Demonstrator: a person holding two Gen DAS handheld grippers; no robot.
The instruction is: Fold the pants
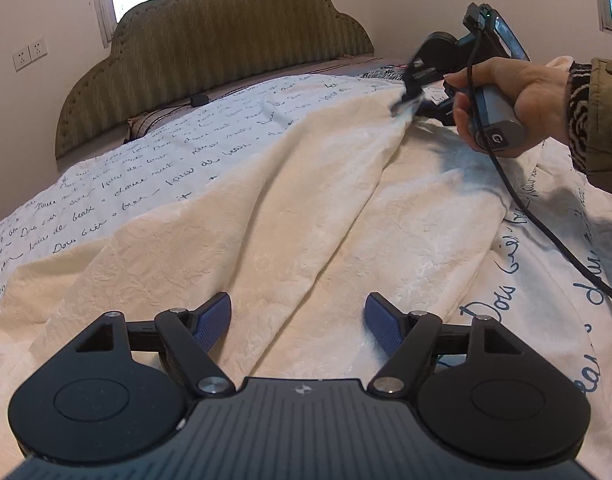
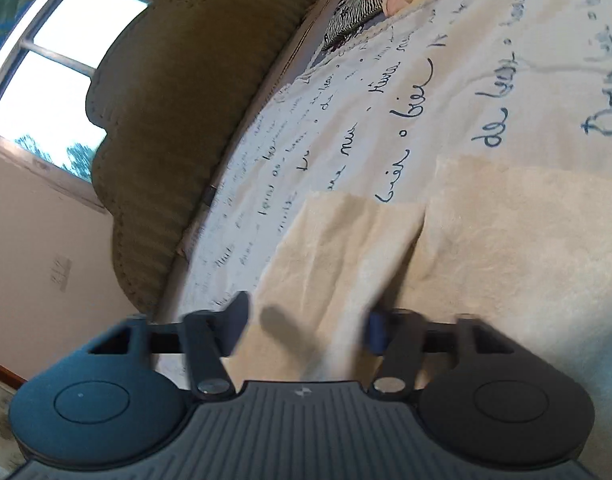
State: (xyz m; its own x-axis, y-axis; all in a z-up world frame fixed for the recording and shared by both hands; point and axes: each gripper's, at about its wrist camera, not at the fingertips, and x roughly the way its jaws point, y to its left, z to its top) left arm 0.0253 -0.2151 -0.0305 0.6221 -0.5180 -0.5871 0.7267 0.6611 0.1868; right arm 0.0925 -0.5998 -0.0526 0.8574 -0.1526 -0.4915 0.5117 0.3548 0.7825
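Cream textured pants (image 1: 306, 208) lie spread lengthwise on the bed, running from my left gripper (image 1: 297, 320) up toward the right one. My left gripper hovers low over the near end, its blue pads (image 1: 213, 320) wide apart and open, with fabric below them. A hand (image 1: 518, 92) holds my right gripper (image 1: 406, 98) at the far end of the pants, its tips blurred. In the right wrist view the right gripper (image 2: 306, 328) is blurred with its fingers apart, open over the pants (image 2: 346, 240), whose two leg ends lie flat just ahead.
The white bedspread (image 1: 125, 184) with dark handwriting print covers the bed. An olive scalloped headboard (image 1: 209, 48) stands at the far end, with patterned pillows (image 2: 354, 12) near it. A black cable (image 1: 546, 232) trails from the right gripper across the bedspread.
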